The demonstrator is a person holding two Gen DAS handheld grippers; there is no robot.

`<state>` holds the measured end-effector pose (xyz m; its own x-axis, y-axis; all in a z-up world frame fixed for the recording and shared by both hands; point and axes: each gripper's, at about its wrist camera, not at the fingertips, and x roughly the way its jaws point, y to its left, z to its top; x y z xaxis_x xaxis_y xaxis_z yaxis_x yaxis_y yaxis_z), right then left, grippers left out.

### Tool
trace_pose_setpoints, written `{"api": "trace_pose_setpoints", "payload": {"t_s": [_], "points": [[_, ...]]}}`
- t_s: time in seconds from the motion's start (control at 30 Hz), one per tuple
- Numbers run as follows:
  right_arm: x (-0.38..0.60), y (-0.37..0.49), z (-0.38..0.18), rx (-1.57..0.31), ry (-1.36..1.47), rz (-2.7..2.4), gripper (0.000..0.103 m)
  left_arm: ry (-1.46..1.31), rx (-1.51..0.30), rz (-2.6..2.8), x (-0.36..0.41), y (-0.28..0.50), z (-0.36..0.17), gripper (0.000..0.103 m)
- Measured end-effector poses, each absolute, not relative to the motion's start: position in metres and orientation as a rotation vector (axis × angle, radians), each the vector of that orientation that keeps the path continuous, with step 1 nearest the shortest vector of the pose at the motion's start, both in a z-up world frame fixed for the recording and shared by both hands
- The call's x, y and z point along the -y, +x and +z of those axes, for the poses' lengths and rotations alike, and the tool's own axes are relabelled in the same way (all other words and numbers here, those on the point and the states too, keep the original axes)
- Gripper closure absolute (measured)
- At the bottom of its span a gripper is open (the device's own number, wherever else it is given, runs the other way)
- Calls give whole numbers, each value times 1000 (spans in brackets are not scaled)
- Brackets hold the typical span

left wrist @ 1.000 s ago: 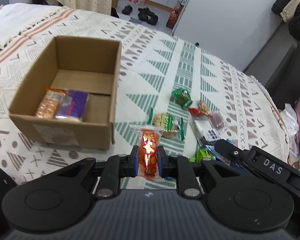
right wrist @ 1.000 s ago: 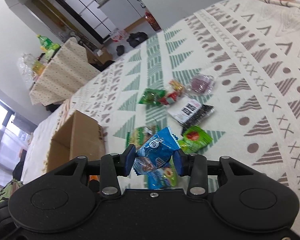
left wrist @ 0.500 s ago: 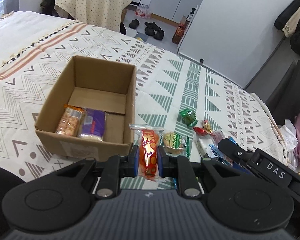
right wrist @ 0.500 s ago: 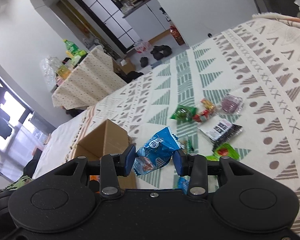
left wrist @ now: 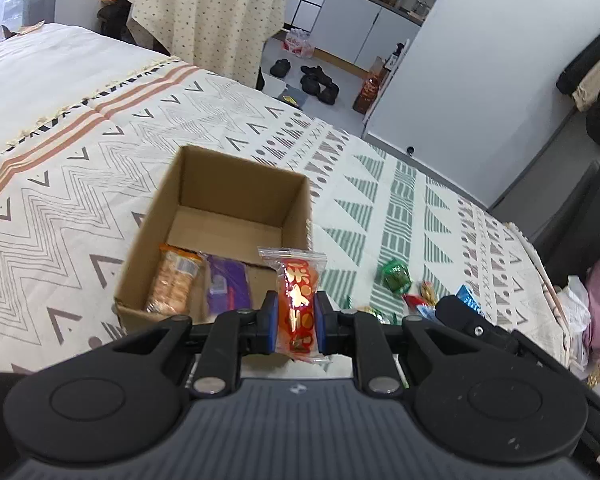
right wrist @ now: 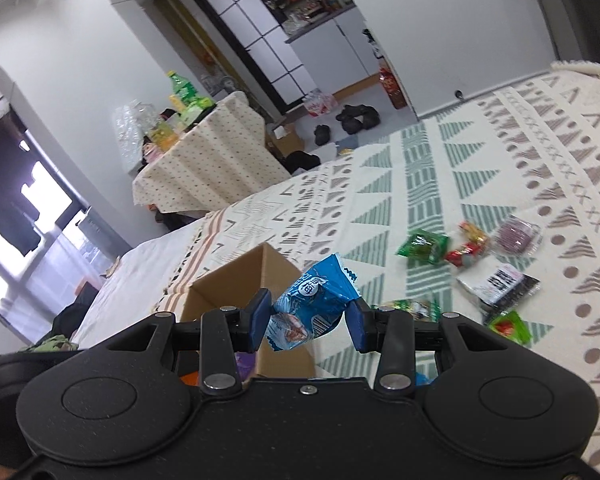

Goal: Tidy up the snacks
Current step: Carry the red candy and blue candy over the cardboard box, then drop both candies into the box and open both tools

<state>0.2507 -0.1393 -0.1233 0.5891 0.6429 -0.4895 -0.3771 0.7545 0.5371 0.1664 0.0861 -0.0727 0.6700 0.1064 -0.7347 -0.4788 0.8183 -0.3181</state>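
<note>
A patterned bed (left wrist: 100, 184) carries an open cardboard box (left wrist: 220, 236) already holding a cracker pack (left wrist: 174, 278) and a purple packet (left wrist: 228, 288). Both hands appear to be carrying snacks toward it. The left tongs (left wrist: 296, 316) pinch a red and gold sachet (left wrist: 298, 304) just over the box's near right corner; the right tongs (right wrist: 308, 320) clamp a blue wrapped snack (right wrist: 314, 306) beside the box. Next, each needs positioning above the opening before releasing. Loose snacks (right wrist: 468, 248) remain on the bed; the box's near wall is hidden.
</note>
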Motion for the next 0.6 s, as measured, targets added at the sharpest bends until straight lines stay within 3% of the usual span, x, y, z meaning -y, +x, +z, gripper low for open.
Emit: {"api": "trace_pose_setpoints", "payload": {"t_s": [0.53, 0.6], "points": [[78, 254, -130, -738, 328, 685, 63, -621, -806, 358, -151, 179, -103, 85], [71, 255, -132, -747, 317, 690, 63, -626, -812, 367, -157, 180, -105, 81]]}}
